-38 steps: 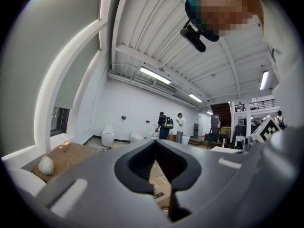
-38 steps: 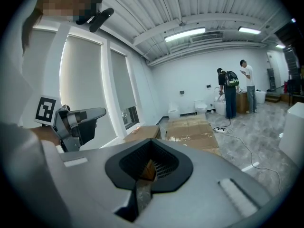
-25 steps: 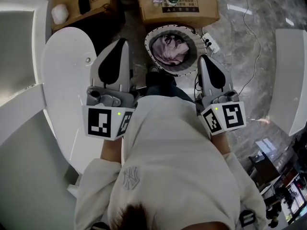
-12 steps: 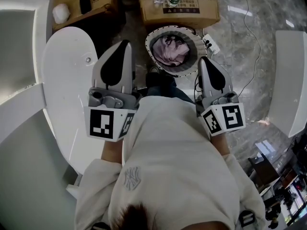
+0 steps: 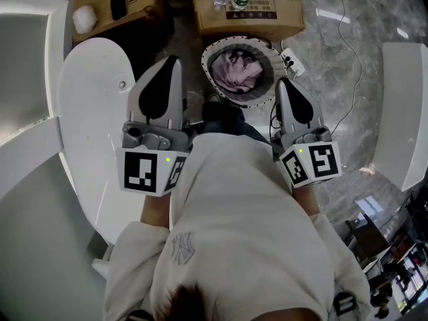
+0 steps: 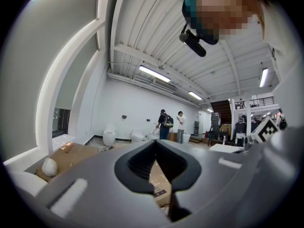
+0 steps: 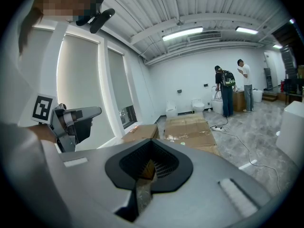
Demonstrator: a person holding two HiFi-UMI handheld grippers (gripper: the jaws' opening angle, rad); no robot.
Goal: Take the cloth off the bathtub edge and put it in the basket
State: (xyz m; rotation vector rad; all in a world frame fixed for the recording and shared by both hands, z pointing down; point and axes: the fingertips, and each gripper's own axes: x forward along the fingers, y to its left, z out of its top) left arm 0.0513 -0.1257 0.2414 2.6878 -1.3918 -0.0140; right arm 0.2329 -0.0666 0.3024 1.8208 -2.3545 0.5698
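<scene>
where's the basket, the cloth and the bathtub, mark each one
basket (image 5: 249, 101), head view, on its near rim
cloth (image 5: 235, 69), head view, on the middle of the pink folds
bathtub (image 5: 90, 99), head view, on its bare white surface

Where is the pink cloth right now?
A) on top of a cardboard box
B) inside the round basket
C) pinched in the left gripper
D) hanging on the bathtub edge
B: the pink cloth lies crumpled inside the round basket on the floor.
</scene>
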